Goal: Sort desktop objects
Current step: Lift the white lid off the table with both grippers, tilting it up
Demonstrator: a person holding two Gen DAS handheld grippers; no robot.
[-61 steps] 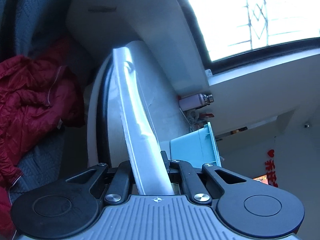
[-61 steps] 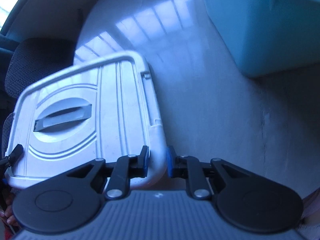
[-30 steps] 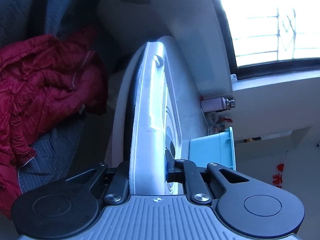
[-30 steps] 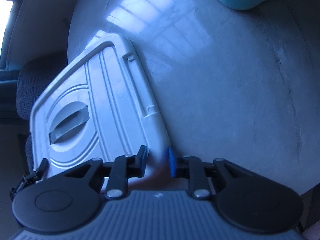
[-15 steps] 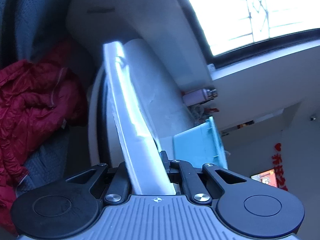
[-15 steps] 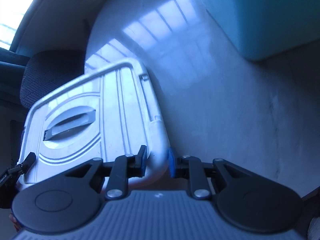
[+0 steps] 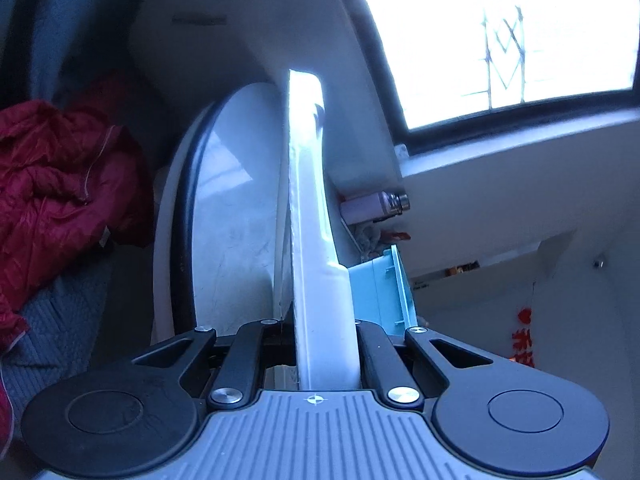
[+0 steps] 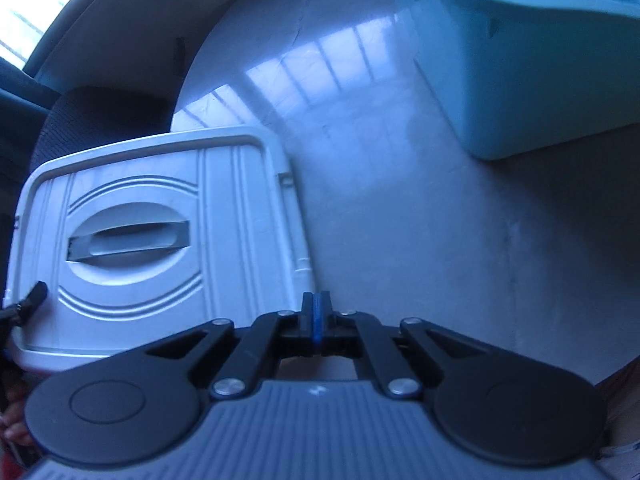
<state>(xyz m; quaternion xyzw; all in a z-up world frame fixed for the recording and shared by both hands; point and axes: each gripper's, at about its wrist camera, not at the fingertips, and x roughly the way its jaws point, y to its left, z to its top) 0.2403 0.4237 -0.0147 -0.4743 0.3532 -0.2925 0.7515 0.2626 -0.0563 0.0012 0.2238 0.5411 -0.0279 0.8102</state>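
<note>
Counter: round, pale. Blue bin on counter, far side of lid. White lid off bin, over counter's near edge. Left gripper jaws clamped on lid edge. Right gripper jaws together, empty, beside lid. Bin contents unseen; sorting progress undeterminable.

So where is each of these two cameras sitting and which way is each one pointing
Left wrist: sits on the left claw, looking along the white lid edge-on towards the window; its black fingers clamp the lid.
Right wrist: sits on the right claw, looking down across the round table; its fingers are closed on nothing, and a fingertip shows lower left.
Shared: the lid, the table, the blue bin.
</note>
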